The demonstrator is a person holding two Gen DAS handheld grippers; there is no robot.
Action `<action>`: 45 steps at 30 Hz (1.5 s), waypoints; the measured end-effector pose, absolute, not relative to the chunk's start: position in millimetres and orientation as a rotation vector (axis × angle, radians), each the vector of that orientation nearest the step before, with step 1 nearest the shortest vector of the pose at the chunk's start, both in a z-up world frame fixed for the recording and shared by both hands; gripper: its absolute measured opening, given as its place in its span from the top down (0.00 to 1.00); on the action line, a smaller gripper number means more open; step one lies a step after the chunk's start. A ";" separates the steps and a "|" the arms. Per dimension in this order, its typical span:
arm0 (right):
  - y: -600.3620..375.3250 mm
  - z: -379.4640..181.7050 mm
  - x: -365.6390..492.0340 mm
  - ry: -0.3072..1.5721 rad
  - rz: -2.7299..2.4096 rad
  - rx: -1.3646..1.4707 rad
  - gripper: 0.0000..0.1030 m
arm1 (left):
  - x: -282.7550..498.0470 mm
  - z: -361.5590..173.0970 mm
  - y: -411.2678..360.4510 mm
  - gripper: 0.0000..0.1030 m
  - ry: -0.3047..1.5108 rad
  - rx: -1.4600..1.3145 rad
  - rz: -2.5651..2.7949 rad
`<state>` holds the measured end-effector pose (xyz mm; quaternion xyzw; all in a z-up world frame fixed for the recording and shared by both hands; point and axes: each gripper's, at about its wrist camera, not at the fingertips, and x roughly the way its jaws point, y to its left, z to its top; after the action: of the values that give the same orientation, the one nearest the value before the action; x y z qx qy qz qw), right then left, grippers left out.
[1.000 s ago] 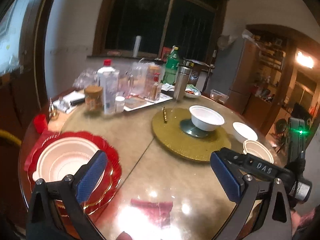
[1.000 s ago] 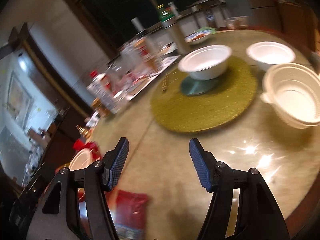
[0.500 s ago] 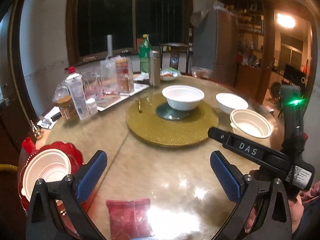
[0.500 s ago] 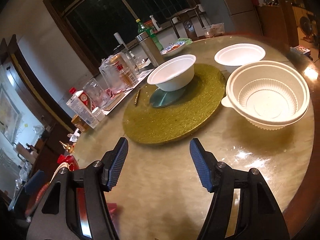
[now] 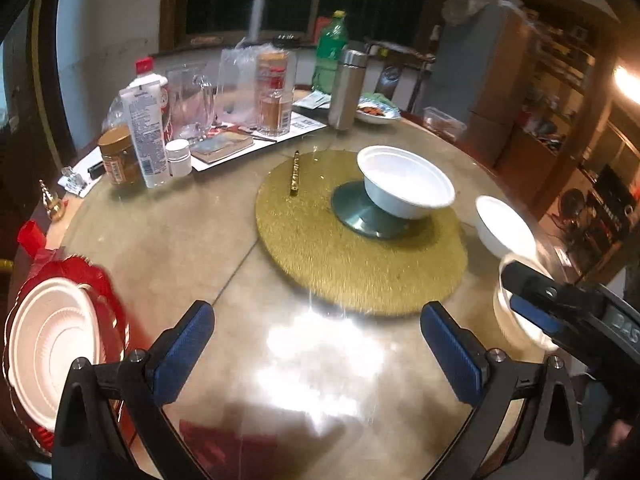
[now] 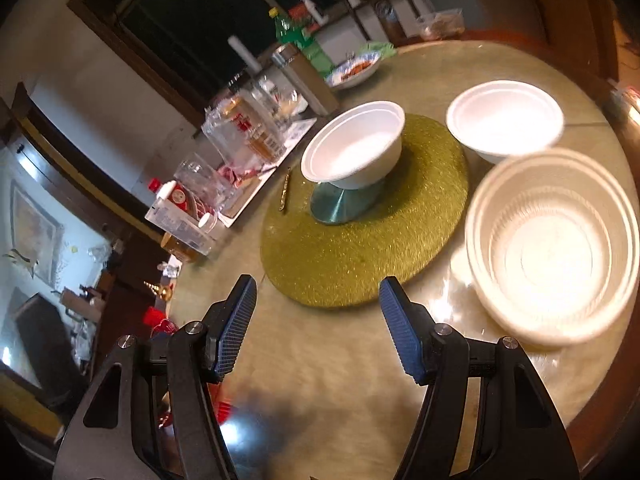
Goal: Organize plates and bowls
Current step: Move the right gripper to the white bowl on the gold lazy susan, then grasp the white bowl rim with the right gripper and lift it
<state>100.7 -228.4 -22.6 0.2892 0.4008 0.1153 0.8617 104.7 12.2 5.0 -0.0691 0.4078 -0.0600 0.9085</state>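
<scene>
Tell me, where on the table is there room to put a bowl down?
The widest bare patch is the shiny table between the red plate and the gold mat, running forward to the open left hand-held gripper. The mat's near half is bare too. It is crowded at the back around the bottles and on the right by the ribbed bowl.

A glittery gold round mat [image 6: 360, 240] holds a white bowl [image 6: 352, 148] on a teal stand [image 6: 340, 204], beside a cream ribbed bowl [image 6: 552, 248], while a white ribbed plate [image 5: 48, 348] sits on a red scalloped plate [image 5: 108, 292], all on a glossy beige table [image 5: 180, 240].
</scene>
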 end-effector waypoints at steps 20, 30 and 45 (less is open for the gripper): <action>-284.3 -50.1 273.3 1.144 0.101 0.678 0.37 | 277.1 -14.8 -31.7 0.01 1.059 -0.268 -0.079; -290.1 -71.4 310.0 1.179 0.026 0.671 0.37 | 312.5 -32.6 -61.4 0.03 1.091 -0.222 -0.079; -274.7 -90.9 322.0 1.220 -0.024 0.526 0.85 | 329.2 -70.2 -87.8 0.73 1.188 -0.163 -0.094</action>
<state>322.0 -274.7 -90.9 0.2440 0.5662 -0.0109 0.7872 329.2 -87.8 -70.2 -0.0768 0.5589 -0.0441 0.8245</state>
